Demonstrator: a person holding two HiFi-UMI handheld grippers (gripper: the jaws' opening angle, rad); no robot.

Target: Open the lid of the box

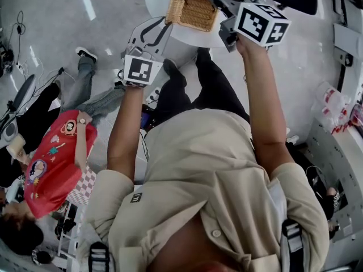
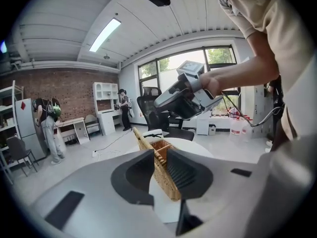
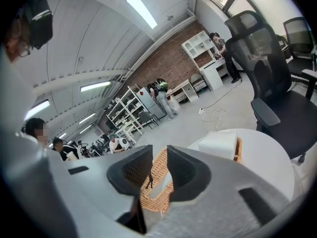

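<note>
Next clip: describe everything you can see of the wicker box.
The wicker box is tan, woven and rectangular, standing on a round white table. Its top looks open, with a white block showing inside. One woven panel stands upright along its edge; wall or raised lid, I cannot tell. The left hand-held gripper is clamped on that panel. Weave also shows between the jaws of the right hand-held gripper; contact is unclear.

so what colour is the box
The box is tan woven wicker, clearest in the head view.
</note>
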